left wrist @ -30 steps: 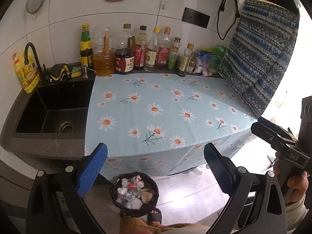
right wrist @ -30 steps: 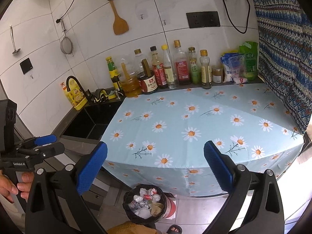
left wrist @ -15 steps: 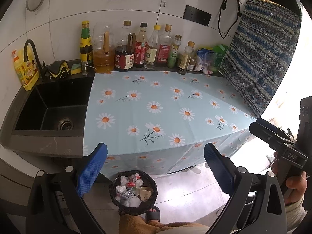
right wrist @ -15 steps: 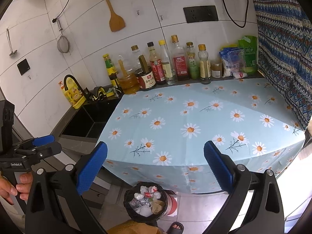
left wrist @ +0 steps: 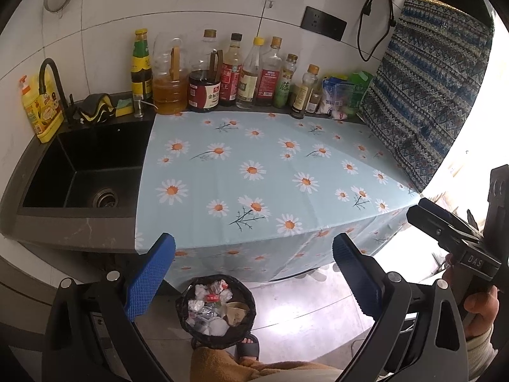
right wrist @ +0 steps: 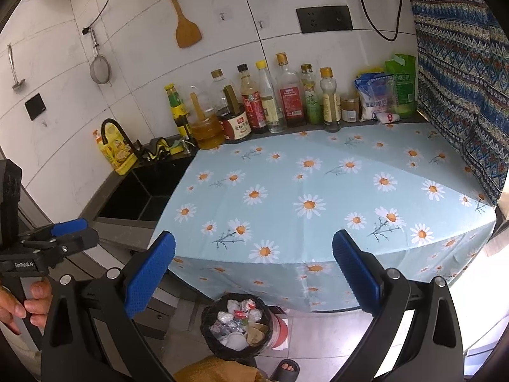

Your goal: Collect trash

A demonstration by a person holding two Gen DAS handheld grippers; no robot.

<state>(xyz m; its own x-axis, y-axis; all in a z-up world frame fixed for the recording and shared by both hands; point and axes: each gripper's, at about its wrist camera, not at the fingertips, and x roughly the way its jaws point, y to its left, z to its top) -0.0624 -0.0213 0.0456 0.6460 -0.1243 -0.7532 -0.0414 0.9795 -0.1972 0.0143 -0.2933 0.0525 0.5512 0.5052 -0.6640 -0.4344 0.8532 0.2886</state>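
A black-lined trash bin (left wrist: 216, 310) full of crumpled wrappers and paper stands on the floor below the counter's front edge; it also shows in the right wrist view (right wrist: 238, 324). My left gripper (left wrist: 253, 273) is open and empty, held above the bin in front of the counter. My right gripper (right wrist: 253, 273) is open and empty, also above the bin. Each gripper shows in the other's view: the right one (left wrist: 445, 226) at the right edge, the left one (right wrist: 60, 235) at the left edge. The daisy tablecloth (left wrist: 261, 172) carries no loose trash.
A row of sauce and oil bottles (left wrist: 229, 73) and snack bags (left wrist: 343, 95) lines the wall. A black sink (left wrist: 82, 172) with faucet and yellow dish soap (left wrist: 41, 108) lies left. A patterned curtain (left wrist: 429, 95) hangs right. My slippered foot (left wrist: 248, 347) is beside the bin.
Both grippers have drawn back and up slightly, so the counter and bin sit a little farther away. Both stay open and empty.
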